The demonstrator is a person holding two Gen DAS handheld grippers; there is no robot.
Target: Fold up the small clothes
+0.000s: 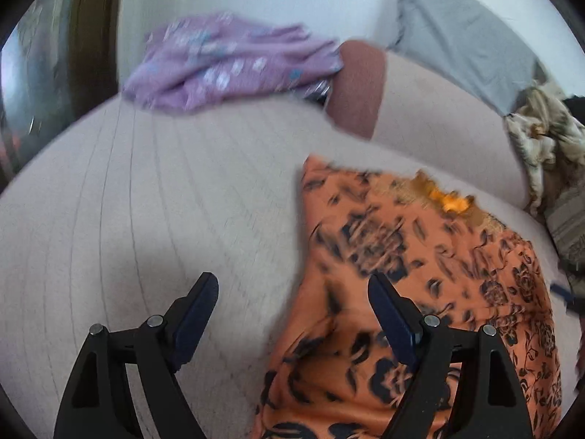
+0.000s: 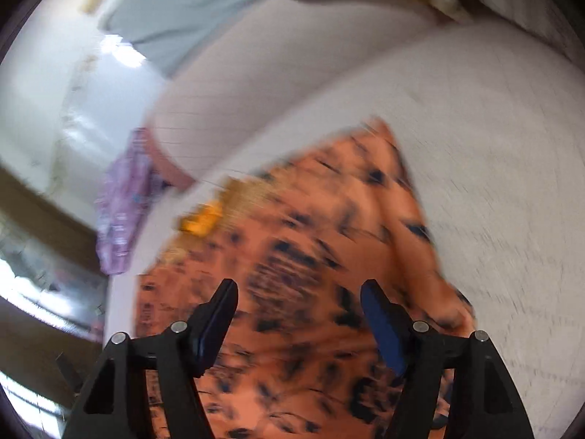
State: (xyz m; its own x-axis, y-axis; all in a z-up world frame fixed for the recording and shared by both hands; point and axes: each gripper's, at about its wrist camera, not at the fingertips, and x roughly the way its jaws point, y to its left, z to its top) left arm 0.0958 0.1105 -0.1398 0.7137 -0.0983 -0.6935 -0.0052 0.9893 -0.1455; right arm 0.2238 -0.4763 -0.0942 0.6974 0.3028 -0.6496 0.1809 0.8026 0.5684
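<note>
An orange garment with a black flower print lies spread on a pale pink sofa seat. My left gripper hovers open over the garment's left edge, one finger above the bare seat and the other above the cloth, with nothing between them. In the right wrist view the same orange garment fills the middle, blurred. My right gripper stands open above it, its blue pads apart and holding nothing. A yellow-orange trim patch shows at the garment's far edge.
A purple patterned cloth lies heaped at the sofa's far end, next to a brown armrest end. A grey cloth hangs over the backrest. A cream floral fabric is bunched at the right.
</note>
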